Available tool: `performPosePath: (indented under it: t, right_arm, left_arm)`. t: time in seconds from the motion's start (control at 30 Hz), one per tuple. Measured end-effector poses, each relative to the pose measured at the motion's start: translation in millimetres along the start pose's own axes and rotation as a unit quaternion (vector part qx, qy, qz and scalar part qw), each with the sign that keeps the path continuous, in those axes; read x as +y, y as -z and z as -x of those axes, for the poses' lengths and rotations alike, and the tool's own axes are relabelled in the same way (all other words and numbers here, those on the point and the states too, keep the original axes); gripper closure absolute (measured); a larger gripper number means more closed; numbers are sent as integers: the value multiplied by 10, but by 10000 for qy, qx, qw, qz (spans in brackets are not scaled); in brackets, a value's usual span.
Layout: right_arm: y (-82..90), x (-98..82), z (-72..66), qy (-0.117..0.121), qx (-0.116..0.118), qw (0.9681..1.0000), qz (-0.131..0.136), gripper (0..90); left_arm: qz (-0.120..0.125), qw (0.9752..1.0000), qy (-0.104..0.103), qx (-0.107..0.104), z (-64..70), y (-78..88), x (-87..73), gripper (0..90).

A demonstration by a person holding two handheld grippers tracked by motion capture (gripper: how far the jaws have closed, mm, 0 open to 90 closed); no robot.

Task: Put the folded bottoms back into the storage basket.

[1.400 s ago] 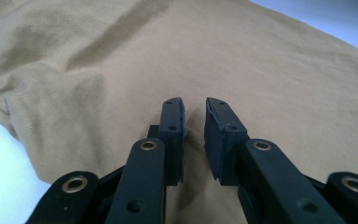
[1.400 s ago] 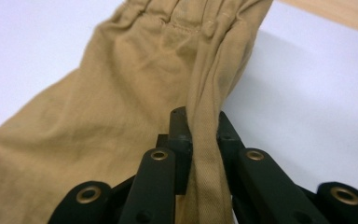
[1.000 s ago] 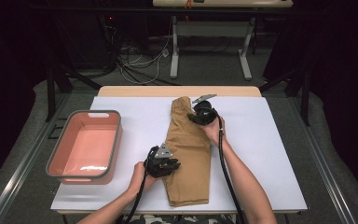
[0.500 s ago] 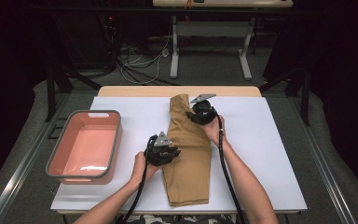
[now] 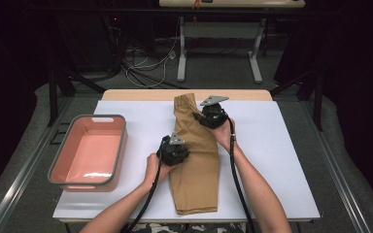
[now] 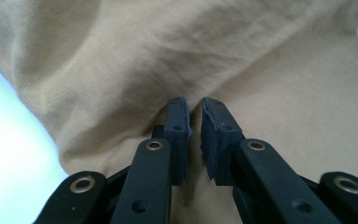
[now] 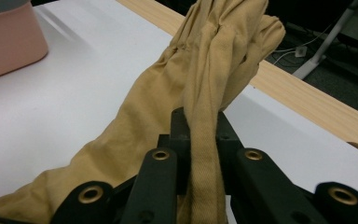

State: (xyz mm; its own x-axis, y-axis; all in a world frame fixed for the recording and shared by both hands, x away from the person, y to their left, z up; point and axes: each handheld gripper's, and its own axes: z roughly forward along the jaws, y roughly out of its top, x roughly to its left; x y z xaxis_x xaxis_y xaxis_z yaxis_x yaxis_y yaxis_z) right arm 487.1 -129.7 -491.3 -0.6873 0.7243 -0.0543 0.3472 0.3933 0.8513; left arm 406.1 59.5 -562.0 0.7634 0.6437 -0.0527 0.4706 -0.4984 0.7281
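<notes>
A tan garment point(image 5: 196, 179) lies lengthwise on the white table mat point(image 5: 281, 160), folded into a long strip. My left gripper point(image 5: 178, 156) rests on its left edge near the middle. In the left gripper view its jaws point(image 6: 193, 105) have just been closing and now pinch a small pleat of the cloth point(image 6: 261, 56), with creases running to the tips. My right gripper point(image 5: 205, 119) is at the garment's far end. It point(image 7: 200, 116) is shut on a narrow band of the gathered cloth point(image 7: 135, 116), which it holds up off the mat.
A pink tray point(image 5: 119, 145) with a grey rim stands on the left of the mat, and it point(image 7: 9, 42) appears at the upper left of the right gripper view. The table's wooden far edge point(image 5: 136, 94) runs behind the garment. Cables and table legs lie on the floor beyond.
My left gripper has moved away from the person and a little right, onto the garment's edge. The right gripper has lifted slightly with the cloth.
</notes>
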Motion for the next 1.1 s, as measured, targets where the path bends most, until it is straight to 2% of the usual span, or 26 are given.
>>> performPosePath:
  t: [0.43,0.77,1.1]
  right_arm:
    - [213,14,-169,300,213,9992,182,828]
    - [290,-83,-187,312,259,9988,267,828]
    - [385,-140,-258,444,340,9979,335,828]
  left_arm:
    - [32,10000,74,16,-37,5,-11,804]
    - [45,9999,144,-34,-55,9,-20,801]
    - [85,9997,209,-90,-87,20,-37,796]
